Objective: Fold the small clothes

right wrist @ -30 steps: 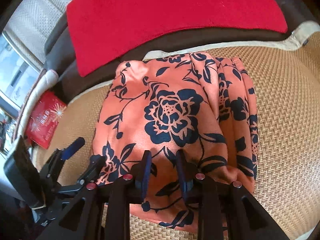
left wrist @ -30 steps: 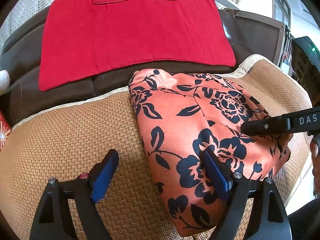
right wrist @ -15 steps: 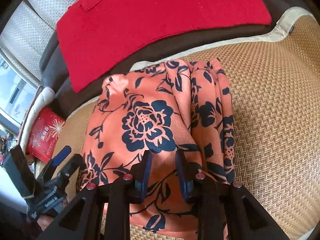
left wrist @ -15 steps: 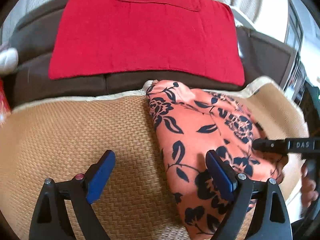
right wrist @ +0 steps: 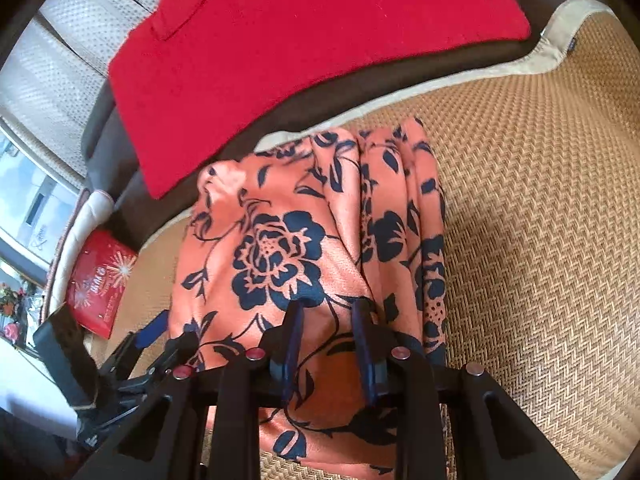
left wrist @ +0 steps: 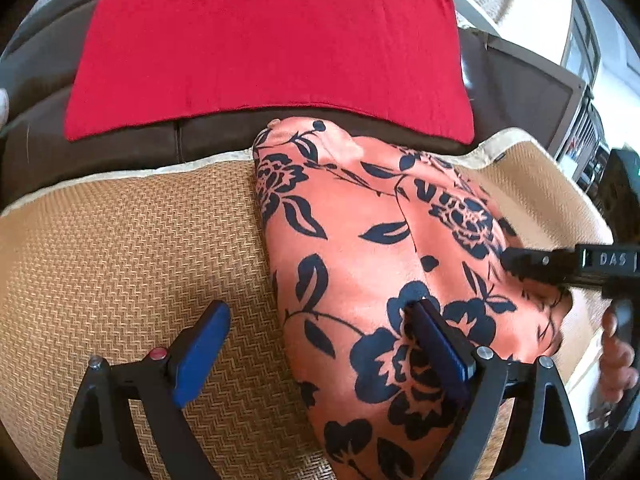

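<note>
An orange garment with dark blue flowers [left wrist: 372, 248] lies folded on a woven tan seat mat [left wrist: 120, 248]; it also shows in the right wrist view [right wrist: 288, 248]. My left gripper [left wrist: 320, 340] is open, straddling the garment's left edge, one blue pad on the mat, the other over the cloth. My right gripper [right wrist: 326, 332] has its jaws narrowly apart with a raised ridge of the garment between them. The right gripper also shows in the left wrist view [left wrist: 516, 264], at the garment's right side.
A red cloth [left wrist: 260, 44] drapes over the dark brown seat back [left wrist: 120, 140]. A red box [right wrist: 100, 280] lies at the seat's left side. The mat [right wrist: 540, 240] extends bare to the right of the garment. A car window [right wrist: 24, 184] is at left.
Both views have shifted a little over the garment, and the left gripper now sits closer to it. The right gripper has kept its hold on the fabric ridge. The left gripper has stayed open.
</note>
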